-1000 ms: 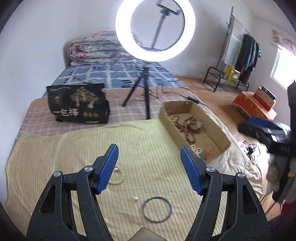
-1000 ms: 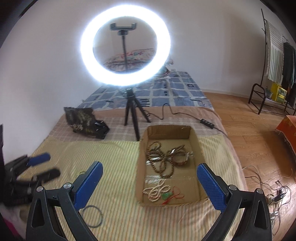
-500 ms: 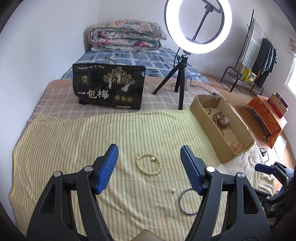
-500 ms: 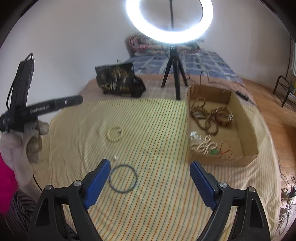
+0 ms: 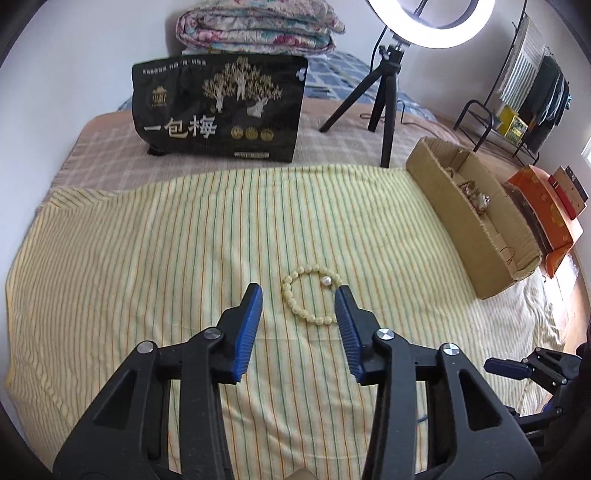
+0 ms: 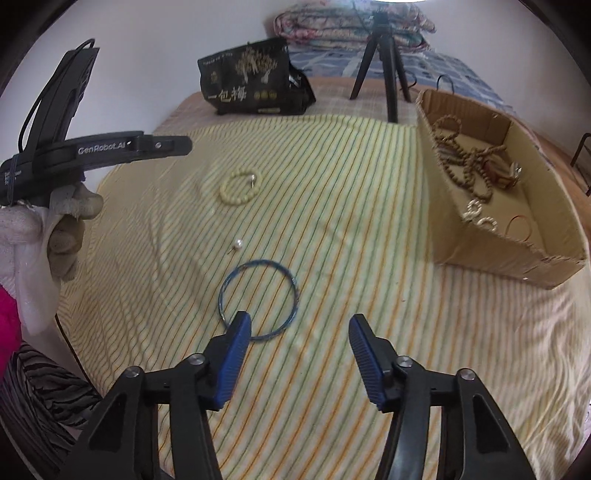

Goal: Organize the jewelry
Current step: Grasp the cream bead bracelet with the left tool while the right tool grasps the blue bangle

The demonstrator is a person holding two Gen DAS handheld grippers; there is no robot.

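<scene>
A cream bead bracelet (image 5: 295,310) lies on the yellow striped cloth (image 5: 147,258), with a small pearl (image 5: 326,281) at its far side. My left gripper (image 5: 299,293) hovers just above it with its jaws closing; the bracelet sits between and ahead of the tips, untouched. In the right wrist view a thin blue bangle (image 6: 295,291) lies flat, with a loose pearl earring (image 6: 238,243) beyond it. My right gripper (image 6: 300,323) is over the bangle's near edge, jaws closing, gripping nothing. The cardboard box (image 6: 491,251) at the right holds several bead strings.
A black snack bag (image 5: 221,110) stands at the back of the bed, beside a ring-light tripod (image 5: 388,96). A folded quilt (image 5: 258,26) lies behind. An orange box (image 5: 543,221) and a clothes rack (image 5: 532,88) stand off the bed on the right. A gloved hand (image 6: 62,221) holds the left gripper.
Both grippers have dropped toward the cloth and tilted down, and their jaws have narrowed. The left one now frames the cream bracelet; the right one has come over the blue bangle.
</scene>
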